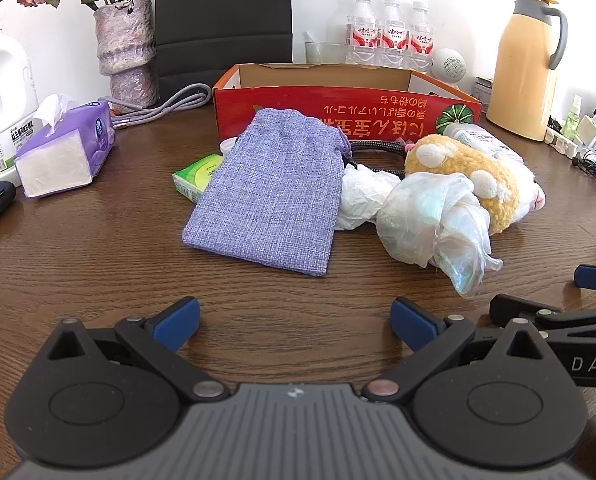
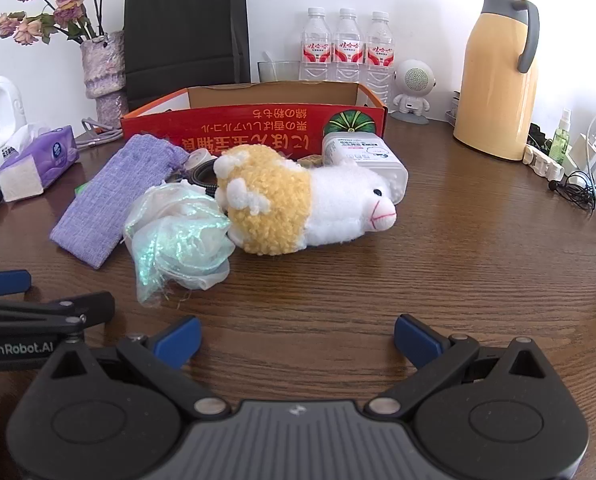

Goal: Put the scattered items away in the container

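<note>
A red cardboard box [image 1: 337, 108] [image 2: 258, 120] stands open at the back of the table. In front of it lie a purple cloth pouch [image 1: 270, 196] [image 2: 114, 200], a green tissue pack [image 1: 196, 176], a crumpled white bag [image 1: 361, 196], an iridescent sheer bag [image 1: 433, 224] [image 2: 178, 236], a yellow-and-white plush sheep [image 1: 473, 176] [image 2: 298, 204], a white bottle [image 2: 361, 156] and a black cable [image 1: 377, 148]. My left gripper [image 1: 296, 322] is open and empty, short of the pouch. My right gripper [image 2: 298, 338] is open and empty, short of the sheep.
A purple tissue box [image 1: 66, 148], a vase [image 1: 126, 52], a white jug [image 1: 2, 92] and a black bag [image 2: 186, 28] stand at left and back. Water bottles [image 2: 345, 48], a yellow thermos [image 2: 497, 76] and chargers [image 2: 577, 156] stand at right.
</note>
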Tool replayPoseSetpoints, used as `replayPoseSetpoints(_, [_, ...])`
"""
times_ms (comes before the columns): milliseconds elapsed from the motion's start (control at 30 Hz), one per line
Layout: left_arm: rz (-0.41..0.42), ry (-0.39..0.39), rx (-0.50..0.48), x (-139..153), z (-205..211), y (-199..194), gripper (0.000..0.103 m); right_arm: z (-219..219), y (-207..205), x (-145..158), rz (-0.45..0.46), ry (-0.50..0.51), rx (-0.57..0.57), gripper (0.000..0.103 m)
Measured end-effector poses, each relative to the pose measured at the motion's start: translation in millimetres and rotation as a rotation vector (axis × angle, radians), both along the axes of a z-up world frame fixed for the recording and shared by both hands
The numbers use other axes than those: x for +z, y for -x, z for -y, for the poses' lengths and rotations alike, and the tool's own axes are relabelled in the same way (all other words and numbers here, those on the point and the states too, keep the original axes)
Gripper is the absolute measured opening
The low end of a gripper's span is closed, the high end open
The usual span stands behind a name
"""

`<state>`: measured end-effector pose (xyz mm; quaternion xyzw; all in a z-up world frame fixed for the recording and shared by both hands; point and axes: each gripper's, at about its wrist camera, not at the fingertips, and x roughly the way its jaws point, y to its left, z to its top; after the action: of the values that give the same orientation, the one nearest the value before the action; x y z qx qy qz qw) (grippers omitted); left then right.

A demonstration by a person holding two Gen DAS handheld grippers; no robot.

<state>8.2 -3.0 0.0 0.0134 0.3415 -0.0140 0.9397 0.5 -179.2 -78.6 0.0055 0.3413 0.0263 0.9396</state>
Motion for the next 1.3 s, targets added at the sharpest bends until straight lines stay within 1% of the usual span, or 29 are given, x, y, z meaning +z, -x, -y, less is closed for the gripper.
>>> replayPoseSetpoints(167, [0.003,-0.001,0.009,-0.4,0.0,-1.7,0.103,2.0,1.4,3.6,0.003,-0.012,-0.001,0.103])
replayPoseSetpoints(233, [0.003,0.001,0.011,-0.3,-0.4,-1.7,0.103,-1.5,-5.9,-0.5,0.000,-0.008,-0.003,0.103])
replayPoseSetpoints(367, [0.004,-0.002,0.011,-0.3,0.0,-1.1,0.103,-1.3,-5.9,-0.4,0.001,-0.011,-0.004,0.103])
replayPoseSetpoints(500, [0.003,0.000,-0.003,0.2,0.5,-2.5,0.103,4.0,-2.0,0.9,0.014,-0.053,-0.012,0.103])
replayPoseSetpoints(600, [0.004,0.002,-0.003,0.2,0.3,-3.0,0.103,1.3,-3.5,0.7,0.010,-0.039,-0.015,0.103])
replayPoseSetpoints(1300, [0.003,0.003,-0.010,0.4,0.0,-3.0,0.103,0.3,-3.2,0.8,0.009,-0.032,-0.017,0.103])
